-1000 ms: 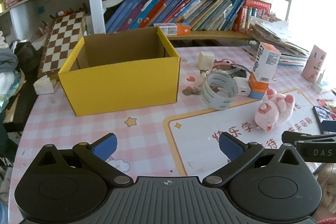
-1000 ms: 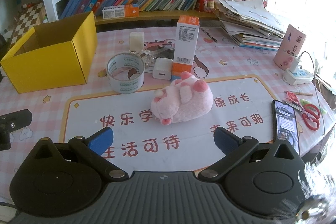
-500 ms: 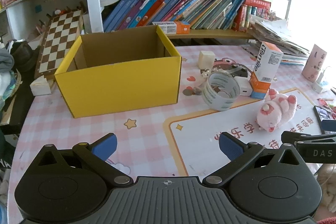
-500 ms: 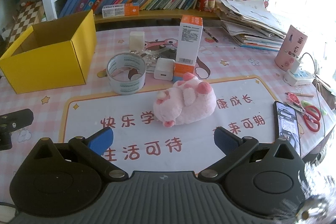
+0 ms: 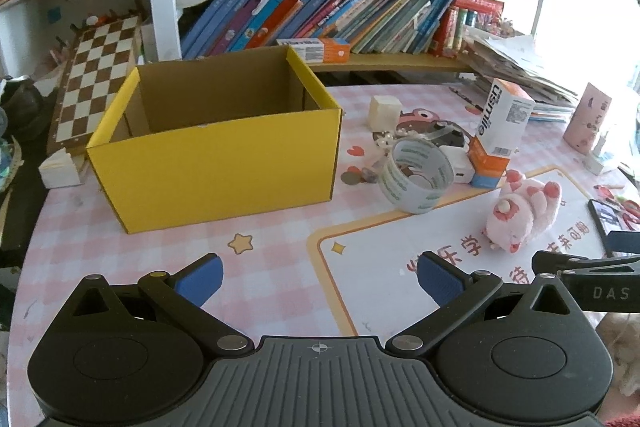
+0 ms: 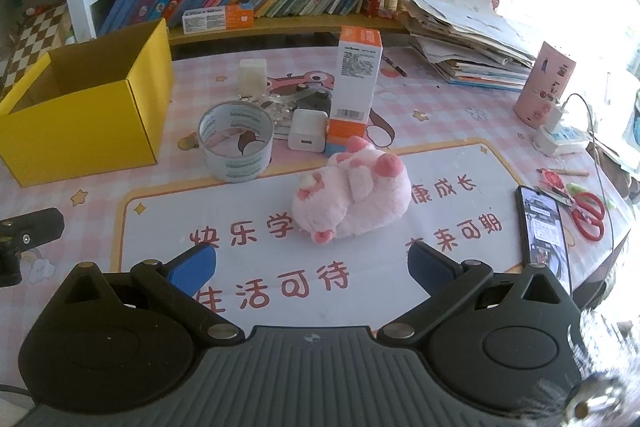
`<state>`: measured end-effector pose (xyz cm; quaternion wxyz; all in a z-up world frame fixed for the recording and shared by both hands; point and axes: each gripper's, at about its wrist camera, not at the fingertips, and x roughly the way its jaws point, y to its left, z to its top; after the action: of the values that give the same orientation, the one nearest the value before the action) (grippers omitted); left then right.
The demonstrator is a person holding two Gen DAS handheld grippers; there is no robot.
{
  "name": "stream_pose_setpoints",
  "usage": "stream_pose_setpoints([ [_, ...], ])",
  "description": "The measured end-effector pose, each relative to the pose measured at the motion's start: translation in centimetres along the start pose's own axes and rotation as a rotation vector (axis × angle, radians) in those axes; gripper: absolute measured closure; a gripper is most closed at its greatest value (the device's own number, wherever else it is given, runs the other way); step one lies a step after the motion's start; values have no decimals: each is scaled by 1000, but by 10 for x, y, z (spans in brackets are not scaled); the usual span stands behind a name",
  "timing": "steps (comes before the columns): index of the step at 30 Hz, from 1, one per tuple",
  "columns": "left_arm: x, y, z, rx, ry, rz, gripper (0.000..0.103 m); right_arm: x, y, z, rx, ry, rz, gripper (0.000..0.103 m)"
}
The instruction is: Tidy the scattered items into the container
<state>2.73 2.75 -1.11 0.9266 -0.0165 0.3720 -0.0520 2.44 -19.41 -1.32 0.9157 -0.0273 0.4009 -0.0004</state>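
An open yellow cardboard box stands on the pink checked table, also in the right wrist view. To its right lie a tape roll, a white charger, an upright white and orange carton, a white cube and a pink plush pig. My left gripper is open and empty, in front of the box. My right gripper is open and empty, just short of the pig.
A phone and red scissors lie at the right edge. A pink cylinder, a power strip and a paper stack sit at the back right. A bookshelf runs behind; a chessboard leans at the left.
Both grippers have moved slightly forward toward the table items; the box and the pig appear a little nearer. Both stay open and nothing on the table has moved.
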Motion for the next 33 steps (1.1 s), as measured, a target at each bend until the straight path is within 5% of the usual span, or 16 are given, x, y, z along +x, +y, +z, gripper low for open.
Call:
stream_pose_setpoints([
  [19,-3,21,-3,30,-15,-103,0,-14,28,-8,12,-6,-32,0],
  [33,3,19,1,19,-42,-174,0,-9,10,-2,-57,-123,-36,0],
])
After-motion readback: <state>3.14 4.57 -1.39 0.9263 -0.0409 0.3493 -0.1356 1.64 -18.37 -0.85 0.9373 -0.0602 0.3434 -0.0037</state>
